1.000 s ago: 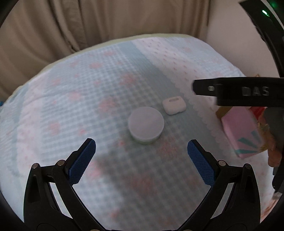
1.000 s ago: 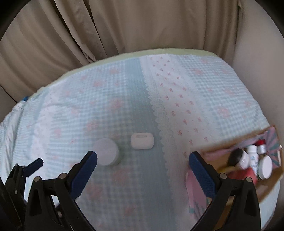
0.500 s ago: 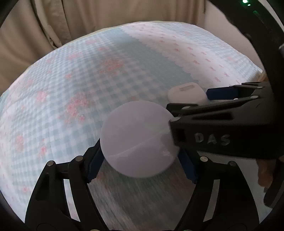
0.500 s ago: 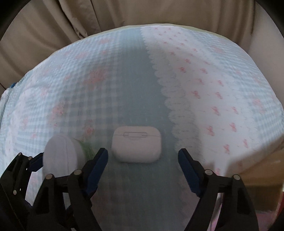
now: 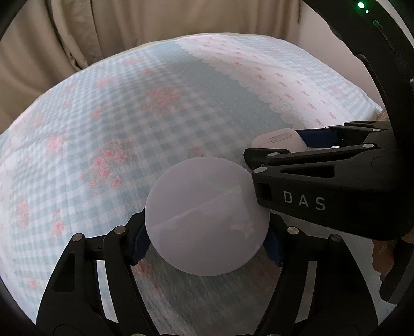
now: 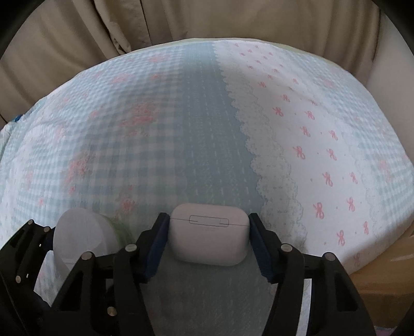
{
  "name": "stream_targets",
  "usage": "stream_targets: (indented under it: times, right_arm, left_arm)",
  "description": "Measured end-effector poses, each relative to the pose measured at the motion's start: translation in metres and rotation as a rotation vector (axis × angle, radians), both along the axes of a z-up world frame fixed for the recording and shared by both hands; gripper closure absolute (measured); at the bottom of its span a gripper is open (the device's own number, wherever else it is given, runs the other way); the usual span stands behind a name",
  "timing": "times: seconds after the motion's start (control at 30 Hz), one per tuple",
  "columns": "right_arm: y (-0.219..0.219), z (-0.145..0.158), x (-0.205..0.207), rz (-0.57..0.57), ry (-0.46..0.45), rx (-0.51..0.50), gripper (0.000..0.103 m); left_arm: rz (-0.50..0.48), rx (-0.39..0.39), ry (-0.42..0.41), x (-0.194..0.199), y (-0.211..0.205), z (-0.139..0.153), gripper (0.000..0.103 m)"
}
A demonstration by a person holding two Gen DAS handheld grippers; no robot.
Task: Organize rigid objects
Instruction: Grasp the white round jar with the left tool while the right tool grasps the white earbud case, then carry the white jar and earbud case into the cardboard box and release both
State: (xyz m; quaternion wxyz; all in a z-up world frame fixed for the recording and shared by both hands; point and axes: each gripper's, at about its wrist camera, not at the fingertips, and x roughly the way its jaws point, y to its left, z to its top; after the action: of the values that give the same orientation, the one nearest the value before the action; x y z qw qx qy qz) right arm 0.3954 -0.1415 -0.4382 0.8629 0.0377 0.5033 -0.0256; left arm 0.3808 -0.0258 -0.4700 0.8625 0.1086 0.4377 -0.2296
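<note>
My left gripper [image 5: 207, 245] is shut on a round white jar with a flat lid [image 5: 207, 217], its blue pads pressing both sides. My right gripper [image 6: 208, 240] is shut on a white earbud case [image 6: 209, 234], hinge side facing the camera. Both objects sit low over the blue gingham bed cover [image 6: 160, 144]. The right gripper's black body [image 5: 323, 186] crosses the left wrist view just right of the jar, with the case [image 5: 279, 140] in its pads. The jar [image 6: 77, 235] and left gripper show at the lower left of the right wrist view.
Beige curtains [image 6: 207, 23] hang behind the bed. A white panel with pink bows [image 6: 310, 124] covers the bed's right side. A cardboard box edge [image 6: 383, 279] shows at the lower right of the right wrist view.
Both grippers came down from above the bed and closed: the left on the round jar, the right on the earbud case. A second ago both were open and high.
</note>
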Motion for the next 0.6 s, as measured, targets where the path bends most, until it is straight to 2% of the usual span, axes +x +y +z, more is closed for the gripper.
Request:
stream_targets:
  times: [0.13, 0.3, 0.43, 0.6]
  right_arm:
    - [0.003, 0.004, -0.004, 0.007, -0.006, -0.001, 0.047]
    - [0.008, 0.025, -0.014, 0.014, -0.027, 0.014, 0.047]
    - [0.014, 0.056, -0.025, 0.025, -0.057, 0.023, 0.047]
    - [0.022, 0.113, -0.047, 0.037, -0.108, 0.043, 0.047]
  left_arm:
    - [0.014, 0.001, 0.004, -0.004, 0.006, 0.005, 0.035]
    - [0.056, -0.006, 0.001, -0.014, 0.023, 0.026, 0.035]
    - [0.090, -0.014, -0.025, -0.027, 0.035, 0.059, 0.035]
    - [0.116, -0.027, -0.063, -0.049, 0.046, 0.120, 0.035]
